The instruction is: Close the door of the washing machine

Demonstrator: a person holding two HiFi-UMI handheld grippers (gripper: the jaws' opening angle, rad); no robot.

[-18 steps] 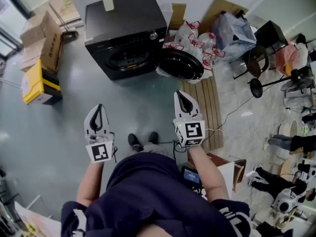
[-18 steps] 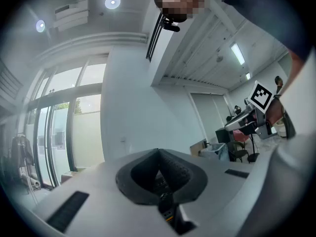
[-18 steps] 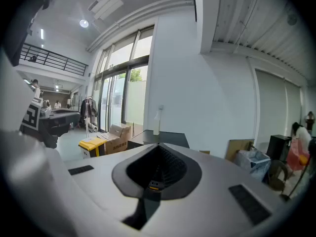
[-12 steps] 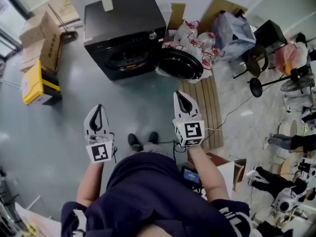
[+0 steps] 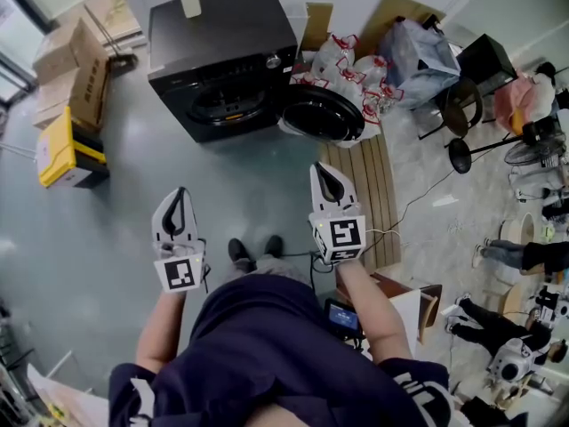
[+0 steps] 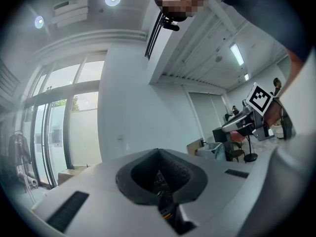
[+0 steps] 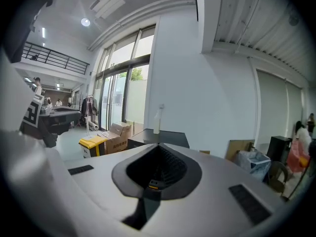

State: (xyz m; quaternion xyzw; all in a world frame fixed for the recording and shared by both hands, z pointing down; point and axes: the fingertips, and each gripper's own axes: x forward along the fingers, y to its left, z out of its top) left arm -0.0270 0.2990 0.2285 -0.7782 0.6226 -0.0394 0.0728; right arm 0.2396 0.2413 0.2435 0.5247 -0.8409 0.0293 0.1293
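- Black front-loader, the washing machine, sits against the far wall. Its round door is swung wide open to the picture's right of the drum opening, just beside a heap of white plastic bags.
- Both tongs are well short of it, with bare floor in between. My read is that this is the walk-up stage and no part of the closing has started.
- Left tongs: jaws pressed together, nothing between them.
- Right tongs: same deal, tips meeting and empty.
- Tip for doing this well: step in until the door is in easy reach, then put the closed right tongs on the door's outer face near the edge farthest from the hinge.
- Closed tips should work fine as a blunt pusher, so I see no reason to open them.
- Sweep the door round in its arc toward the opening, then give a firm straight push at the end so the latch catches.
- Watch your feet near the wooden slats on the floor, and check that no bag is snagged on the door.
- Pose: both forearms stick out in front of the torso, side by side and apart. The tongs aim at the machine, the left roughly level and the right dipped a little.
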